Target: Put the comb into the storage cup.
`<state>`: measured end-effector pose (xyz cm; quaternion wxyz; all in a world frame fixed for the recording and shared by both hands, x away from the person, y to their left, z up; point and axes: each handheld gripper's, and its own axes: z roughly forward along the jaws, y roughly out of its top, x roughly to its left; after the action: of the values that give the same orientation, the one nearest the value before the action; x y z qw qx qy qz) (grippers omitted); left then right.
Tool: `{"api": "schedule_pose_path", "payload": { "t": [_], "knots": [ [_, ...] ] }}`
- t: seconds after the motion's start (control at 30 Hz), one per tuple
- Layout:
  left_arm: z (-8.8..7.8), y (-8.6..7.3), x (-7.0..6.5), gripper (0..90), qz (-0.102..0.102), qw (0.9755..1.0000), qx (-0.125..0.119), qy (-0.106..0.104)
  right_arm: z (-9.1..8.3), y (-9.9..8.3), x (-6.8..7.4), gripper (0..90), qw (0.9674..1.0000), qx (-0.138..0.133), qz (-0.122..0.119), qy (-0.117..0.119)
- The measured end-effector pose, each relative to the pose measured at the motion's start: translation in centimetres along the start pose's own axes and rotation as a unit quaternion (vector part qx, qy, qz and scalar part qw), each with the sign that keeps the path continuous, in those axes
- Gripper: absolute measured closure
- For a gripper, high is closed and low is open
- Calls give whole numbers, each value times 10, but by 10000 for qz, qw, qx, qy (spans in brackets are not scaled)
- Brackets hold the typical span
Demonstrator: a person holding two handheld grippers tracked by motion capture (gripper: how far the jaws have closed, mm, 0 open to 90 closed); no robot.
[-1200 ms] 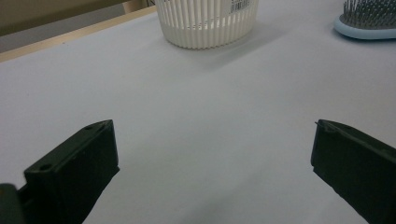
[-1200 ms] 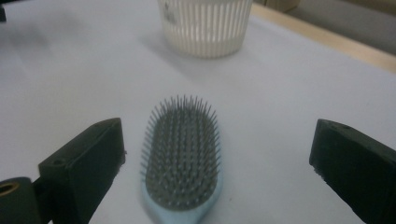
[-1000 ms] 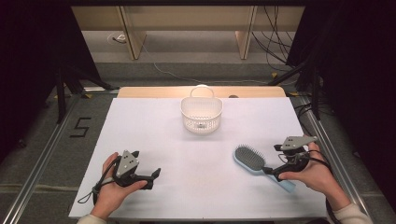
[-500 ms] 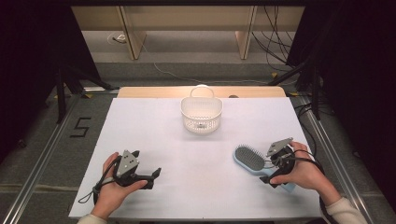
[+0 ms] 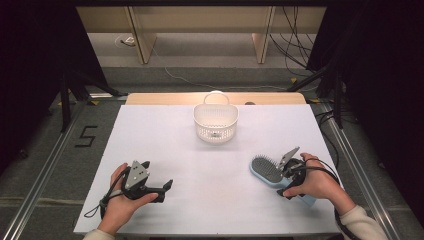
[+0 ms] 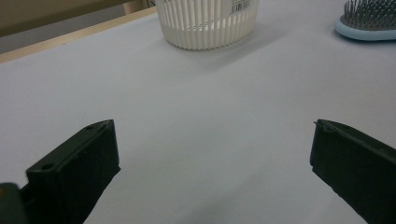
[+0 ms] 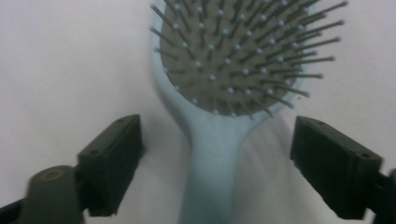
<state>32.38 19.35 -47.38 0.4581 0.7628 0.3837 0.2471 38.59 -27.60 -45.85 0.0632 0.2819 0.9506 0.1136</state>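
A: What is the biggest thing there?

B: The white rectangular table top (image 5: 165,145), with a strip of pale wood showing at its far edge.

A: And on it?

B: Toward the far middle stands a round white plastic basket with slotted walls (image 5: 215,121), upright. Well apart from it, near the right front, lies a pale blue plastic paddle hairbrush with dark bristles (image 5: 267,170), bristles up, its handle running toward the person.

A: The grippers?

B: The right gripper (image 5: 287,172) is over the brush's handle. In the right gripper view its two black jaws stand either side of the handle (image 7: 210,154), one on each flank, with a gap on both sides. They have just been closing, but neither pad presses on the brush.

A: The left one?

B: The left gripper (image 5: 167,186) rests low at the left front, held in the left hand (image 5: 120,202). Its jaws are wide apart with bare table between them, pointing toward the basket.
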Motion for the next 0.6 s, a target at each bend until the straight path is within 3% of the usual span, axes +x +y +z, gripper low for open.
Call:
{"api": "schedule_pose_path", "payload": {
  "t": [0.27, 0.43, 0.6],
  "knots": [
    [0, 0, 0, 7, -5, 10000, -6, -3, 2, 7, -1, 221, 9995, 276, 85, 81],
    [0, 0, 0, 8, -10, 10000, -7, 1, 2, 14, 0, 305, 9986, 497, 139, 151],
    [0, 0, 0, 9, -11, 10000, -12, -2, 2, 18, 0, 332, 9978, 627, 176, 150]
  ]
}}
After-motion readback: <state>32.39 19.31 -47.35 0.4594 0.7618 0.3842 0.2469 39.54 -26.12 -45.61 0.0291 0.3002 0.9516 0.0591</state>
